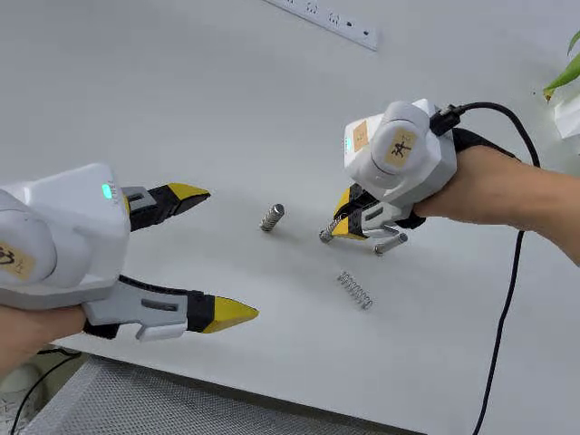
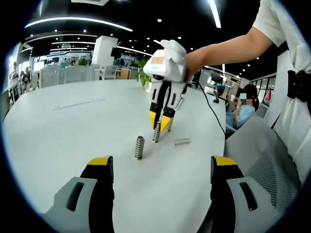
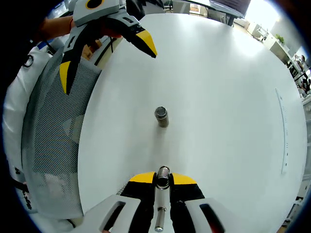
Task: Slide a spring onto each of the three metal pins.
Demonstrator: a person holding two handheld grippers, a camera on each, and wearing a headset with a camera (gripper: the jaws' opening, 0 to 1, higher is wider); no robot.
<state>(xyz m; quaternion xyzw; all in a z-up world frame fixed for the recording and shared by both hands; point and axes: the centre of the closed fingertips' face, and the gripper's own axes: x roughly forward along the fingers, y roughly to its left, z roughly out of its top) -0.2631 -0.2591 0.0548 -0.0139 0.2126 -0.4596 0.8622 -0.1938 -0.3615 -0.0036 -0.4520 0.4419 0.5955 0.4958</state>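
Head view, three pins (image 1: 390,243), three springs (image 1: 355,290), one loose

Bright, even overhead light; fisheye-warped edges

Sprung pin (image 1: 272,217) is stood on the table (image 1: 181,91). Just right of it: second pin (image 1: 326,234), held in right gripper (image 1: 343,227). Farther right: third pin (image 1: 391,243), laid flat. Right and nearer: loose spring (image 1: 355,290).

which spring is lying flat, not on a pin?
The long loose spring, lying flat on the table just on the person's side of the right gripper. The upright spring stands apart; the third spring is clamped in that gripper.
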